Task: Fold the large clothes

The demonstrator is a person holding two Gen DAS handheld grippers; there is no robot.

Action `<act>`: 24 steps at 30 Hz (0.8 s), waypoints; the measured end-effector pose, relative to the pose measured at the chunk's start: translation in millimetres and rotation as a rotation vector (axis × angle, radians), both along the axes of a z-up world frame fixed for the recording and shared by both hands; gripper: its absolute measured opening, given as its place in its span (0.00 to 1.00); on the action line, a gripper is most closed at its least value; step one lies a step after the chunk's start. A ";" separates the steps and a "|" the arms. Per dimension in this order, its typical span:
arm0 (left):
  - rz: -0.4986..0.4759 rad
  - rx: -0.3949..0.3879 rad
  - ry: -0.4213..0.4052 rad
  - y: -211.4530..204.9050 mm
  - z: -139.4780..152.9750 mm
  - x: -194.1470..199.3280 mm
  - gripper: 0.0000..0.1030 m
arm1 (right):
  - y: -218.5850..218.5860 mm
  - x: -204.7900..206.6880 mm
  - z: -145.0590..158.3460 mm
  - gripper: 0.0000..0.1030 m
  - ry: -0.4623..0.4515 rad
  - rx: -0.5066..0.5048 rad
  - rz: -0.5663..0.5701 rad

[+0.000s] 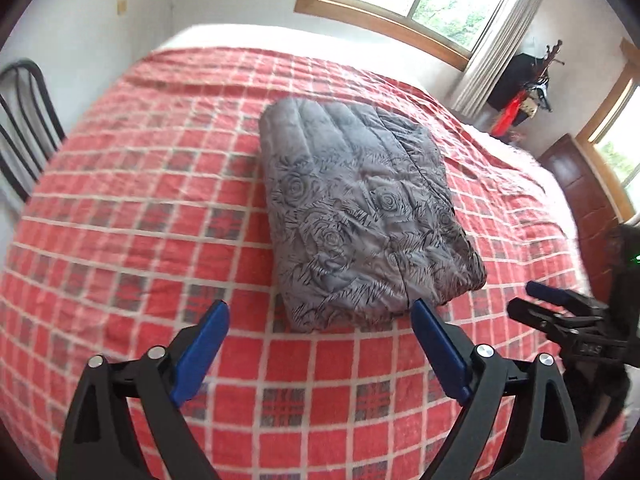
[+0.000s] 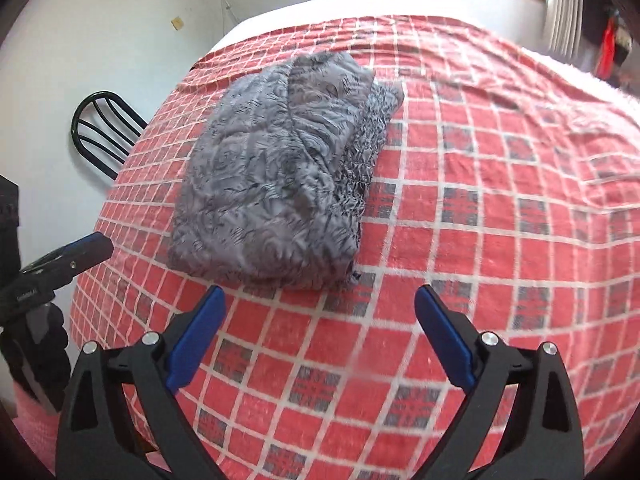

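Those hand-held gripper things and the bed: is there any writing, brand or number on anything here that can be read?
Left hand-held gripper: small white lettering on its black body in the right wrist view, too blurred to read.
Right hand-held gripper: faint marks on its black body in the left wrist view, also unreadable.
Folded grey garment: rose pattern only, no words.
Red checked bedspread: no text.

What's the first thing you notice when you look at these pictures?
The big red checked bedspread fills nearly everything. In its middle lies a grey quilt with a rose pattern, folded into a thick bundle. At the bottom the left gripper and right gripper hang open with blue pads, holding nothing.
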State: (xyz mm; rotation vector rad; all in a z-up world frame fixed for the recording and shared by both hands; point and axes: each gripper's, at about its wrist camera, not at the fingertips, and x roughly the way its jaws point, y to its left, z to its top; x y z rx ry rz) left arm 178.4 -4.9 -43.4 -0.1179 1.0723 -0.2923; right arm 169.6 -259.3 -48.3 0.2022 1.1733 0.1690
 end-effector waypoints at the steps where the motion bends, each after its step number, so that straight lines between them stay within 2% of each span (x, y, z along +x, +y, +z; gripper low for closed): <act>1: 0.007 0.020 -0.010 -0.6 5.1 -6.2 0.90 | 2.1 -3.9 3.5 0.92 -0.009 -0.014 -0.003; 7: 0.054 0.053 -0.077 0.1 31.7 -35.6 0.90 | 14.9 -24.6 35.6 0.92 -0.063 -0.067 -0.014; 14: 0.061 0.099 -0.128 -3.7 58.4 -64.5 0.92 | 23.4 -43.0 56.8 0.93 -0.099 -0.101 -0.021; 24: 0.052 0.139 -0.132 -8.6 68.2 -88.5 0.92 | 29.1 -60.3 71.9 0.93 -0.112 -0.121 -0.027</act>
